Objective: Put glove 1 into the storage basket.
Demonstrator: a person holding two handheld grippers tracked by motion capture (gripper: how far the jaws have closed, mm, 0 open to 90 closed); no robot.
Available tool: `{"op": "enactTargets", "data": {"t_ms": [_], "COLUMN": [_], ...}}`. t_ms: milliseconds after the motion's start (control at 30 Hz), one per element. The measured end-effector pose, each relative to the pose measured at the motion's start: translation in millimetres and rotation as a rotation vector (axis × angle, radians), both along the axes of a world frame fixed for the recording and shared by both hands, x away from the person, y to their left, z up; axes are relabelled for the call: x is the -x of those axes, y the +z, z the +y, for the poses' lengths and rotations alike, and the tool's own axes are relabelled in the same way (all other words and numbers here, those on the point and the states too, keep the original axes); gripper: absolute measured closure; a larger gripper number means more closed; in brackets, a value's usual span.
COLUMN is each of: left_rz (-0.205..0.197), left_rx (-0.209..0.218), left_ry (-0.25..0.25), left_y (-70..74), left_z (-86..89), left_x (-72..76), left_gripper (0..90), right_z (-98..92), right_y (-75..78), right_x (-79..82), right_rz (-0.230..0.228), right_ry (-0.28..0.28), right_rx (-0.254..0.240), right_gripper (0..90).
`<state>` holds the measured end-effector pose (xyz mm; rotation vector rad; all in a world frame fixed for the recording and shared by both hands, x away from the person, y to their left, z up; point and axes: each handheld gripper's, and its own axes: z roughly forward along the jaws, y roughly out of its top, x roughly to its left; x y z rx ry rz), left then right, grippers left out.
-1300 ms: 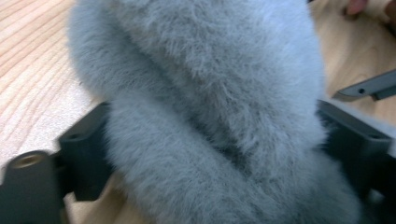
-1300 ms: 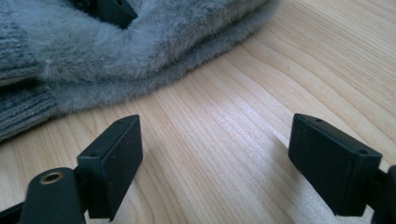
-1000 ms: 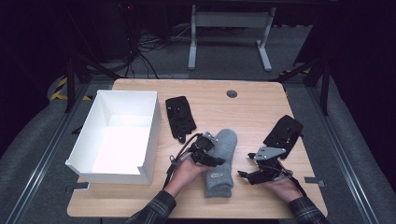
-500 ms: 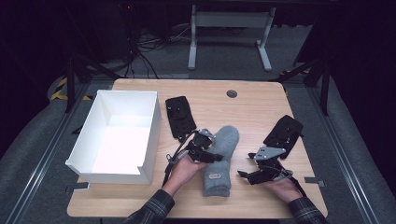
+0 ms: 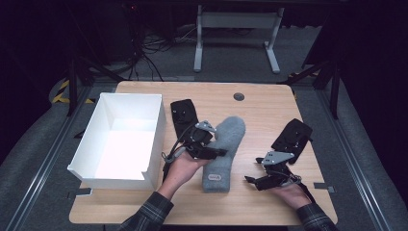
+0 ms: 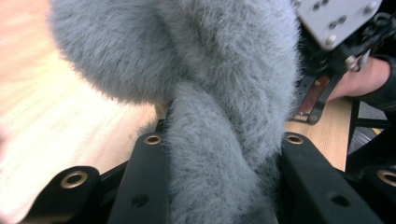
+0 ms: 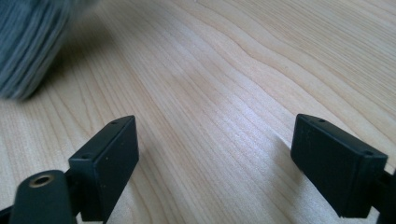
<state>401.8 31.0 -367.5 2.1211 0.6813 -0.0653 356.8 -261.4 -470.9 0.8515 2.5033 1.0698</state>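
While its jaws have just been closing, the left gripper (image 5: 219, 152) now pinches the fuzzy grey sock (image 5: 223, 151) at frame centre, whose upper end has risen off the pale wooden table (image 5: 260, 108) since 1 second ago (a lift seems underway, perhaps toward the white open box (image 5: 122, 139) at left); the right gripper (image 5: 252, 181) rests lower right, spread, holding nothing
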Motion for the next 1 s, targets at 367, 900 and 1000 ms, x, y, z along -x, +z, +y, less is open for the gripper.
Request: {"op": "enactTargets", "data": {"t_ms": [367,900,1000], "left_rz": [-0.073,-0.105,-0.113], "left_rx": [0.035,0.066,0.069], "left_ry": [0.043,0.101,0.114], "left_y": [56.2,108.3,114.5], "left_z": [30.5,95.7,106.6], "left_x": [5.2,0.6,1.5], "left_gripper": [70.6,71.4,71.6], "right_z": [0.1,0.3,0.3], "right_y": [0.1,0.1,0.1], "right_x": [-0.2,-0.3,-0.4], "right_rz": [-0.001,0.000,0.000], "right_ry": [-0.001,-0.004,-0.005], "right_rx": [0.001,0.002,0.002], "right_gripper": [15.3,15.3,15.3]}}
